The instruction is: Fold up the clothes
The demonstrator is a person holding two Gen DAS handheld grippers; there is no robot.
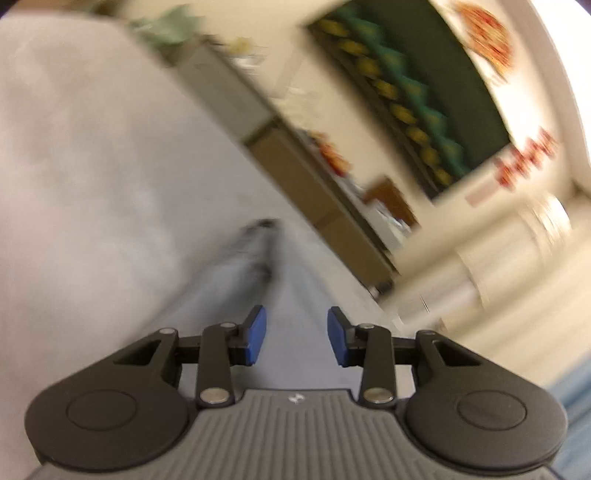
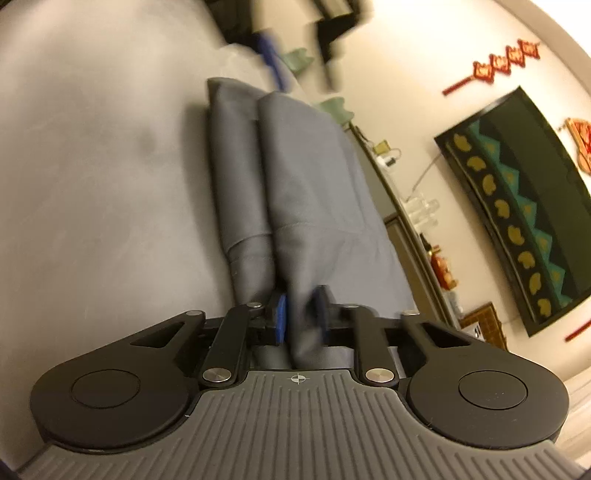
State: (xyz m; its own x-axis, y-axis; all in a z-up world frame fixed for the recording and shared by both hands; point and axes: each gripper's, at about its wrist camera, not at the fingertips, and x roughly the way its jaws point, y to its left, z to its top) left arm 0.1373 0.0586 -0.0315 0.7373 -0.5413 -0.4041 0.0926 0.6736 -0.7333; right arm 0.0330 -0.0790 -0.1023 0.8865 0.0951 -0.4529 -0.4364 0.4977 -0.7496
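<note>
A grey-blue garment (image 2: pixel 314 177) lies folded lengthwise in two long ridges on a pale grey padded surface (image 2: pixel 92 166). My right gripper (image 2: pixel 301 317) sits at its near end, and a raised fold of the cloth fills the gap between the blue pads (image 2: pixel 281 317), which press on it. In the blurred left wrist view the same garment (image 1: pixel 236 273) stretches away below and ahead of my left gripper (image 1: pixel 296 338). That gripper is open: its blue pads (image 1: pixel 256 338) stand apart with nothing between them, above the cloth.
A low wooden cabinet (image 1: pixel 325 206) with small clutter on top runs along the cream wall beside the padded surface. A dark wall hanging (image 2: pixel 517 206) with teal and yellow shapes and red decorations (image 2: pixel 495 66) are on that wall. Blurred dark objects (image 2: pixel 332 29) stand beyond the garment's far end.
</note>
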